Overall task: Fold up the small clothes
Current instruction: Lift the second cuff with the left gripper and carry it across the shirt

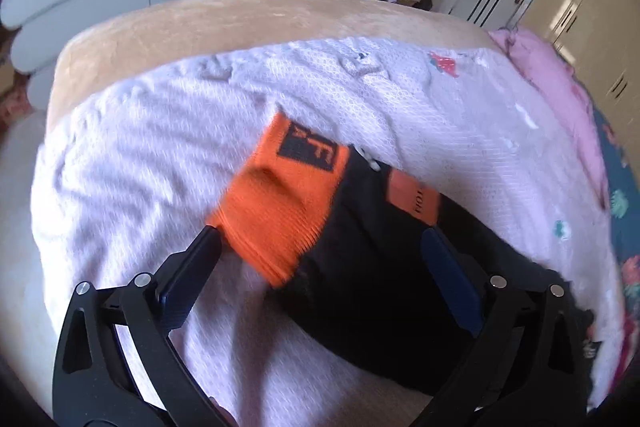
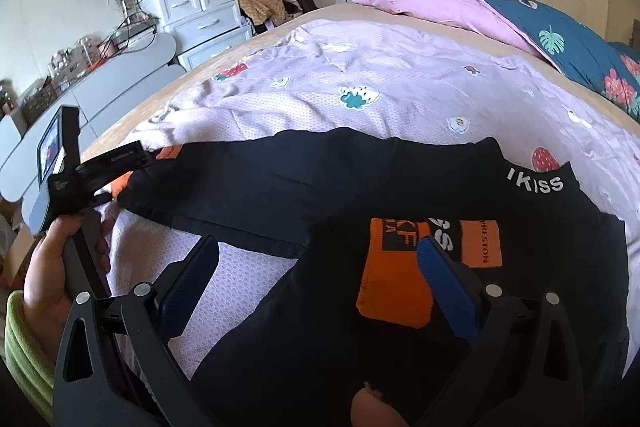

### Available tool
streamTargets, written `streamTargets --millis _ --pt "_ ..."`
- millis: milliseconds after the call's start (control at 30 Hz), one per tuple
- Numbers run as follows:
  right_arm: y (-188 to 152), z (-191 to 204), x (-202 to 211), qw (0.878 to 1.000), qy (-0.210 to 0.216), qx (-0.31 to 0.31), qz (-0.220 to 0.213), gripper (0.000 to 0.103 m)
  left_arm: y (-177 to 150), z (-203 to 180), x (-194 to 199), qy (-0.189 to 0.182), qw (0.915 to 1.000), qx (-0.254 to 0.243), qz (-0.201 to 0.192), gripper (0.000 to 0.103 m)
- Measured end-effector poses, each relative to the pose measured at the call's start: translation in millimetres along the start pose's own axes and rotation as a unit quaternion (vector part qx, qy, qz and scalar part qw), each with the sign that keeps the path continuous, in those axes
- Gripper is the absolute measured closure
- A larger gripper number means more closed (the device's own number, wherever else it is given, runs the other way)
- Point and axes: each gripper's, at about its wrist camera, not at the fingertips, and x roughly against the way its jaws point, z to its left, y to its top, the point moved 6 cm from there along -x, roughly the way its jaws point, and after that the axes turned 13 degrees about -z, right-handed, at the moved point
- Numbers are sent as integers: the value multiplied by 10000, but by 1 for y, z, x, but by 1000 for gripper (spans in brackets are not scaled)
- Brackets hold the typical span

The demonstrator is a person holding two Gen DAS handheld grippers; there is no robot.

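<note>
right now the black garment [image 2: 280, 187] lies spread on the bed [image 2: 360, 83], over the pale lilac printed sheet [image 1: 140, 147], with its long axis running roughly across the right wrist view, from the person's left hand [image 2: 56, 267] side toward the waistband lettering on the right. a second small black piece with orange patches [image 2: 396, 267] sits on top of it near the right end.

the right tongs [image 2: 320, 263] stand wide apart, empty, hovering directly over the garment's near edge; one finger is above the bare sheet, the other above the orange patch. the left tongs [image 1: 320, 251] are also spread apart and grip nothing. in the left wrist view an orange sock-like cuff [image 1: 280, 195] lies between and just ahead of their tips, blurred, and i cannot tell whether the left tip touches it.

judging by this, the move turns on the left end of the garment: the left tongs [image 2: 124, 155], seen from the right wrist view, are right at that far-left corner, so the left side is nearer to it, while the right tongs are nearer the waistband end. a fold along the long axis would likely need both ends pinched together.
</note>
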Motion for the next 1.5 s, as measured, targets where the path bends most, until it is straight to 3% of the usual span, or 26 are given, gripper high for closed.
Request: streamTargets --millis 167,267,300,333,400,433,500,700,900,1033,1100,1200,1300,1500 --pt "0 -2 1 10000 -9 -50 -10 4 -5 0 -10 36 9998 -89 158 9" --pt "-2 -3 2 10000 -4 -92 0 4 0 1 -12 -169 9998 65 64 9" --pt "-3 -4 2 9999 1 -101 -1 4 3 2 -11 -290 9994 197 -3 15" --pt "-4 -4 3 9999 5 -111 -1 4 4 3 -10 -349 9990 263 -45 25" --pt "-6 -4 5 9999 3 -134 3 4 7 4 -7 -396 9985 328 -164 81" --pt "-7 -4 7 9999 7 -139 0 4 7 3 -6 -476 9982 330 -173 90" --pt "-8 -7 12 9999 -33 -143 -20 4 9 -2 -3 -715 9967 348 -175 94" --pt "-12 -20 26 9994 -167 -300 -87 4 25 -35 32 -1641 9847 252 -534 96" --pt "-12 -44 47 9968 -486 -596 -206 4 31 -75 76 -2556 9639 154 -733 97" --pt "-10 -68 67 9927 -899 -760 -269 4 25 -106 100 -3293 9425 217 -528 98" --pt "-9 -80 76 9904 -1072 -821 -304 4 21 -120 112 -3477 9361 99 -523 98" --pt "-8 -101 94 9862 -1250 -1009 -411 4 13 -148 131 -3947 9183 42 -305 98" --pt "-11 -119 110 9823 -1372 -1177 -496 4 4 -167 146 -4080 9123 -184 -306 98" --pt "-15 -153 146 9698 -1579 -1667 -828 4 -17 -211 174 -4553 8889 -506 -60 98"
